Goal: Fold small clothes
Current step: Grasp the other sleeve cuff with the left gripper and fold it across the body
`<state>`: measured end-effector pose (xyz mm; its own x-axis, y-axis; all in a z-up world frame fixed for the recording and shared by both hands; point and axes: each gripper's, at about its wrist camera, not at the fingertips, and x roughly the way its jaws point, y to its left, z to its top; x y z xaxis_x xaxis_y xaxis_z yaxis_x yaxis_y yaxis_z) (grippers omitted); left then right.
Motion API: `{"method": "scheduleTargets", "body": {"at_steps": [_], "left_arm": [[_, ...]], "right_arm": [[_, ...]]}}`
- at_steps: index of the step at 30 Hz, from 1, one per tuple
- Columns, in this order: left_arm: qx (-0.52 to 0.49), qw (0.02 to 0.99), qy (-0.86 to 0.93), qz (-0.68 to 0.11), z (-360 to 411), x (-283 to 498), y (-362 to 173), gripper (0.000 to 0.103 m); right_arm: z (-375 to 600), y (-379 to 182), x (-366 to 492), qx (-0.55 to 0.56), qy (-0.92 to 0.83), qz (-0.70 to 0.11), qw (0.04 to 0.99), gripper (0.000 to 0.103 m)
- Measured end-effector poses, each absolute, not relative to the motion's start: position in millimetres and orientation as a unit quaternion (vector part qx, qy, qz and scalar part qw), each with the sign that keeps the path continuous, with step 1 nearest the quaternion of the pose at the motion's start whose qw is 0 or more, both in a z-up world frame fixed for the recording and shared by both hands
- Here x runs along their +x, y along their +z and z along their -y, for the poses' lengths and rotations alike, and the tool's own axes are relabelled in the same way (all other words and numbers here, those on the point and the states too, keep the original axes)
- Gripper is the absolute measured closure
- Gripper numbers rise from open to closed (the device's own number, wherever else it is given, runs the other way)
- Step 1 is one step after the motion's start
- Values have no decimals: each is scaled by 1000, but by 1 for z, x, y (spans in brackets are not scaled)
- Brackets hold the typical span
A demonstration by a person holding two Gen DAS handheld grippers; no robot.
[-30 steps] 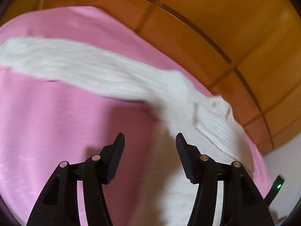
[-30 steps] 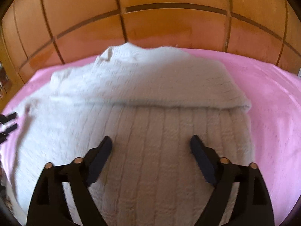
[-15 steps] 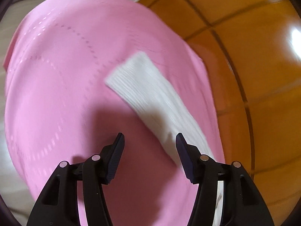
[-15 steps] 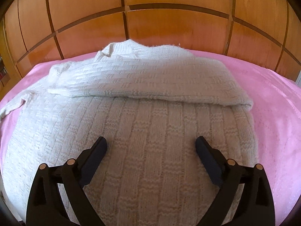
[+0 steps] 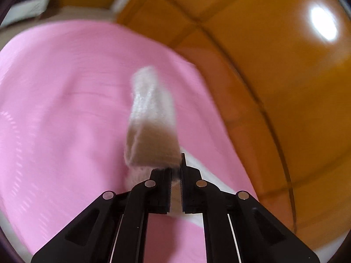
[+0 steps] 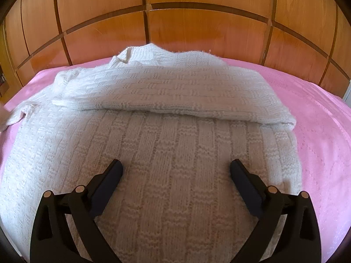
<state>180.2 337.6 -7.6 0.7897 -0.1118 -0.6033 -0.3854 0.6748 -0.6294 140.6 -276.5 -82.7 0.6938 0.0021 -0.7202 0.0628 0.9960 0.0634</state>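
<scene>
A white knitted sweater [image 6: 175, 131] lies on the pink bedspread [image 6: 318, 131], one sleeve folded across its chest. My right gripper [image 6: 175, 175] is open and empty, just above the sweater's body. My left gripper [image 5: 175, 173] is shut on the other white sleeve [image 5: 151, 114], which stands up from the jaws, lifted and bent over the pink bedspread [image 5: 65, 109]; the view is blurred. That sleeve's start shows at the far left edge of the right wrist view [image 6: 13, 114].
A wooden panelled headboard [image 6: 197, 28] runs behind the bed and curves along the right of the left wrist view [image 5: 274, 65]. Pale objects [image 5: 33, 2] show beyond the bed's far corner.
My left gripper swung along the sleeve to its cuff end, then shut on it and lifted it. My right gripper opened a little wider and barely moved.
</scene>
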Motion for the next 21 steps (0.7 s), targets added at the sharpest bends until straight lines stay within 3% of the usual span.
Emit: {"method": "scheduleTargets", "body": {"at_steps": [4,9,11,12,17,21], "left_arm": [[-335,887,-8,-318,-245,188,11,98],[-258,885,-87,-377,-125,188,-13,97],[-219,884,-110,-399,-91,178,-27,81],[-213,882,-111,-406,-83,169,-33,67],[-165,894,-100,-405,-73,125,-49,64],[-133,899,-83,-409,-76,101,-60,64]], "right_arm": [[277,-83,141,45,-15,-390,920,4],[278,-82,140,52,-11,-386,921,4],[280,-82,140,56,-9,-386,921,4],[279,-82,140,56,-10,-387,920,4],[278,-79,139,56,-12,-388,920,5],[272,-55,144,101,36,-385,917,29]]}}
